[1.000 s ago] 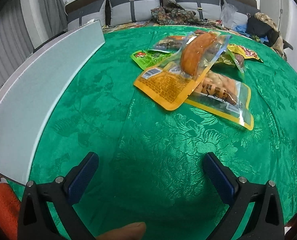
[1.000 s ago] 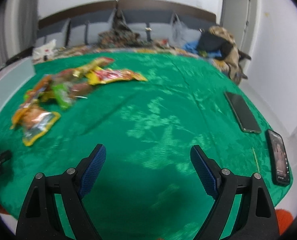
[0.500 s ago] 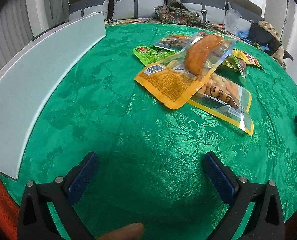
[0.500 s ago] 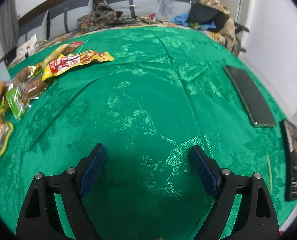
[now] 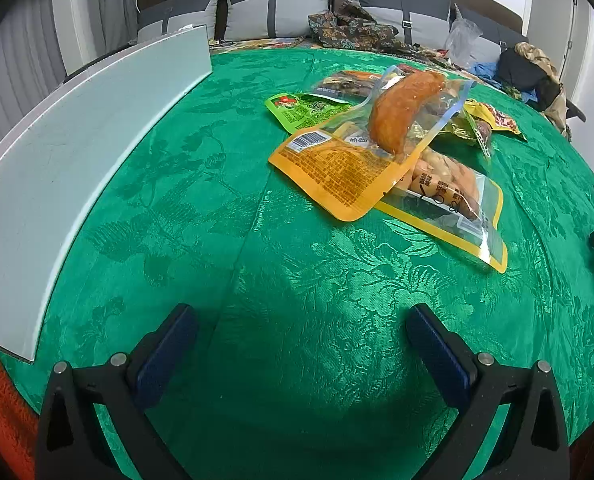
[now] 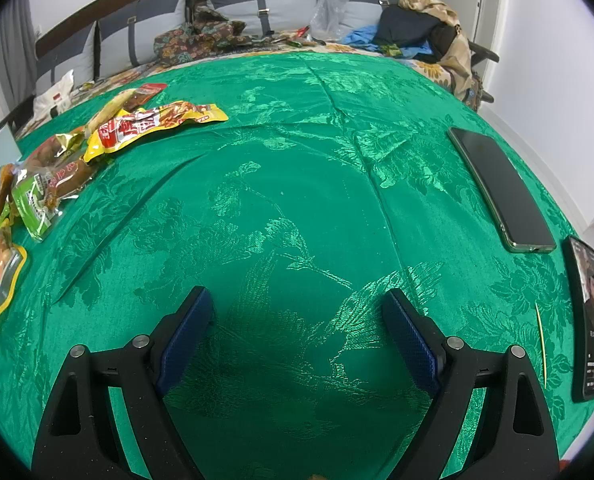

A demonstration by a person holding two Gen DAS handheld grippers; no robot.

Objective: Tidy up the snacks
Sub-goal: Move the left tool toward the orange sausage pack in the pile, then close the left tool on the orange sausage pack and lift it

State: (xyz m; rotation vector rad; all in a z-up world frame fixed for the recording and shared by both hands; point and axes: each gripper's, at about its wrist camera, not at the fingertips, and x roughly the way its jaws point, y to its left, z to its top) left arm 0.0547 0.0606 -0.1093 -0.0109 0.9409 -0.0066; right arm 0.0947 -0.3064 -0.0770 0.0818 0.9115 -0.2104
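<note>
A heap of snack packets lies on the green tablecloth (image 5: 217,216). In the left wrist view an orange packet with a sausage (image 5: 361,148) rests on a clear yellow-edged packet (image 5: 453,204), with a green packet (image 5: 305,110) behind. My left gripper (image 5: 301,344) is open and empty, well short of the heap. In the right wrist view the same heap sits far left, with a yellow-red packet (image 6: 153,126) and a green-labelled packet (image 6: 45,196). My right gripper (image 6: 297,332) is open and empty over bare cloth.
A long pale grey board (image 5: 77,140) stands along the table's left edge. Two phones (image 6: 501,192) (image 6: 589,320) and a thin stick (image 6: 541,344) lie at the right edge. A sofa with clothes (image 6: 217,36) is behind the table.
My left gripper has drawn back and tilted slightly; the heap looks a little farther. My right gripper has swung right and lower toward the cloth. Both stay open.
</note>
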